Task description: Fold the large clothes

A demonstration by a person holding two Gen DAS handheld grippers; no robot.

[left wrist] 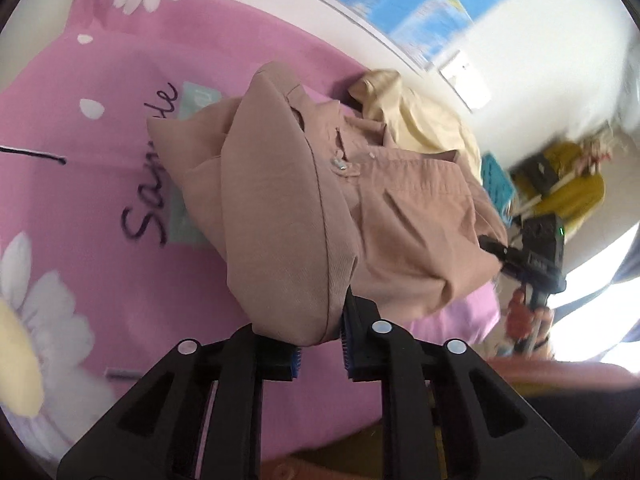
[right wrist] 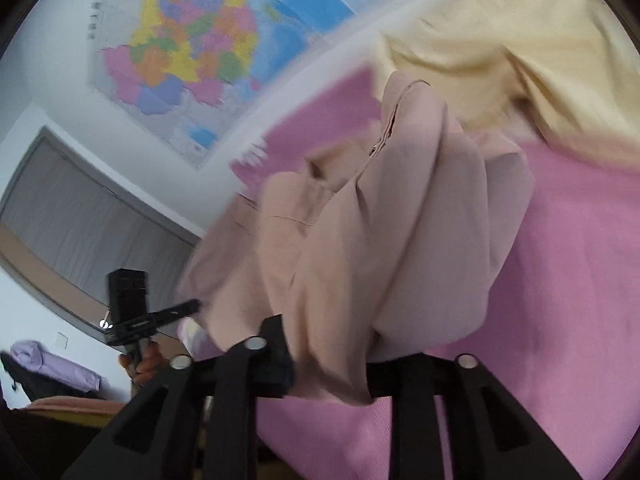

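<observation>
A dusty pink shirt (left wrist: pixel 288 200) hangs bunched above the pink flowered bedsheet (left wrist: pixel 100 128), its collar and buttons facing the left wrist view. My left gripper (left wrist: pixel 320 344) is shut on a folded edge of it, cloth pinched between the blue pads. My right gripper (right wrist: pixel 332 372) is shut on another part of the same shirt (right wrist: pixel 400 240), whose fabric fills the gap between its fingers. From the left wrist view the right gripper (left wrist: pixel 496 248) shows at the shirt's right edge. The left gripper (right wrist: pixel 184 308) shows at the shirt's left edge in the right wrist view.
A cream garment (left wrist: pixel 412 120) lies crumpled on the bed behind the shirt, near the wall. A coloured map (right wrist: pixel 192 48) hangs on the wall and a grey curtain (right wrist: pixel 80 216) is further left. Yellow clutter (left wrist: pixel 568 184) stands beyond the bed. A thin black cable (left wrist: pixel 32 154) lies on the sheet.
</observation>
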